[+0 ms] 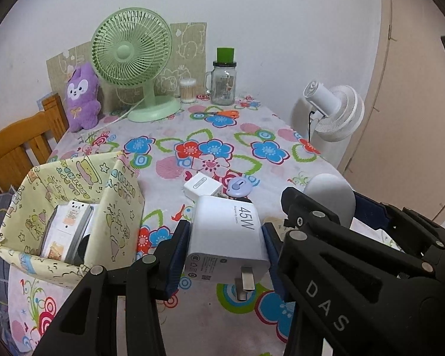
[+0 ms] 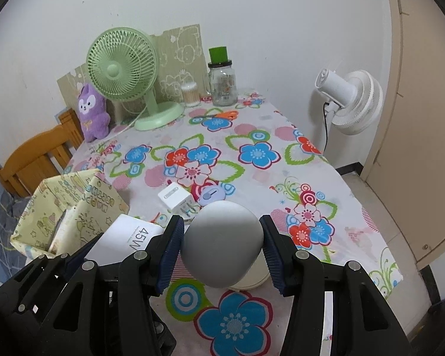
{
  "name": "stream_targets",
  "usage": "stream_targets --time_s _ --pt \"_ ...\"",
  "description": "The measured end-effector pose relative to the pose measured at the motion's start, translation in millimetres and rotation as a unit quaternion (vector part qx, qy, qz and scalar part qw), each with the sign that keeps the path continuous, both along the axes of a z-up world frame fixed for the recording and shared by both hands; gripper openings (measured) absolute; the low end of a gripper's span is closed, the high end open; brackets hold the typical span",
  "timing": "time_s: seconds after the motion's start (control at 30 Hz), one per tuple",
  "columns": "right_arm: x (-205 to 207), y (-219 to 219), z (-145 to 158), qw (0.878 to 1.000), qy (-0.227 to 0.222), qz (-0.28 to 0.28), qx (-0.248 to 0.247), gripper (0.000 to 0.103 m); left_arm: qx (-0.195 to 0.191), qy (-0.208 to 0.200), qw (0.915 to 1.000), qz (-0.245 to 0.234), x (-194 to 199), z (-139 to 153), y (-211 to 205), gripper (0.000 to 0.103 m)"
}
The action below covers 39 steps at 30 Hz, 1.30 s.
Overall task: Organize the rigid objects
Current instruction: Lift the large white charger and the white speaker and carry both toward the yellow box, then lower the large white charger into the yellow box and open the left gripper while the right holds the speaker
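Left wrist view: our left gripper (image 1: 225,237) is clamped on the white 45W charger (image 1: 225,231), with the patterned box (image 1: 124,195) at 9 o'clock. Right wrist view: our right gripper (image 2: 222,246) squeezes a grey rounded thing (image 2: 222,243), maybe a speaker, with the small white plug (image 2: 178,197) at 11 o'clock on the floral tablecloth (image 2: 252,154).

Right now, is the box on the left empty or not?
Not empty: the box holds a white device standing inside, and a dark thing beside it.
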State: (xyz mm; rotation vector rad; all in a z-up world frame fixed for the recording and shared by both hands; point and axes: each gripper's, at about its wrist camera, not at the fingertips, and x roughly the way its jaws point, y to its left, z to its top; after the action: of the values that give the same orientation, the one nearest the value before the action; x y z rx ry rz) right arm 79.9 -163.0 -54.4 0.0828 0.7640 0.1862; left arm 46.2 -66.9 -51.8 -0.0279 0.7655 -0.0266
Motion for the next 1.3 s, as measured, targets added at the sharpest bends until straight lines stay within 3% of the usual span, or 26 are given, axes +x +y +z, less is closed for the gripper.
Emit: stream_targets --time_s 0.73,1.3 --pt "-29.8 10.4 59.8 0.998 -0.057 -0.007 0.001 0.055 -0.003 -0.056 0.9984 -0.006 -26.2 56.6 11.6 0.05" --pt "-36.7 41.1 72.4 0.998 -0.065 -0.008 -0.005 0.055 -0.005 -0.066 0.9978 -0.008 -30.5 66.0 44.6 0.05"
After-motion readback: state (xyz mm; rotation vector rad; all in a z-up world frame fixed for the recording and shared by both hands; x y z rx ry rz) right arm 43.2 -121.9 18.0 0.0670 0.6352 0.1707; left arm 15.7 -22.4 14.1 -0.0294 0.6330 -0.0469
